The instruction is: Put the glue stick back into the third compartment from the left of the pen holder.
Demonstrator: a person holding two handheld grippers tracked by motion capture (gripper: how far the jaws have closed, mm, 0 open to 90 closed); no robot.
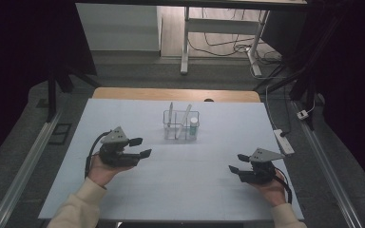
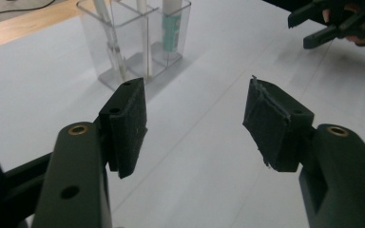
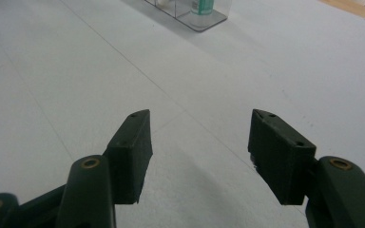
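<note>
A clear plastic holder [image 1: 181,126] with several compartments stands at the middle of the white table top. Two slim white sticks lean in it, and a white tube with a teal label [image 1: 193,127] stands in its right compartment. My left gripper [image 1: 140,147] is open and empty, held low to the left of the holder and pointing right. In the left gripper view the holder [image 2: 138,42] and tube [image 2: 172,33] lie ahead of the parted pads [image 2: 128,128]. My right gripper [image 1: 235,163] is open and empty at the front right, pointing left; its view shows bare table between its pads [image 3: 133,152].
The white sheet [image 1: 180,190] covers a wooden table whose far edge [image 1: 171,94] shows behind the holder. A white power strip [image 1: 283,141] lies off the table's right side. Desk legs and cables [image 1: 228,45] stand on the floor beyond.
</note>
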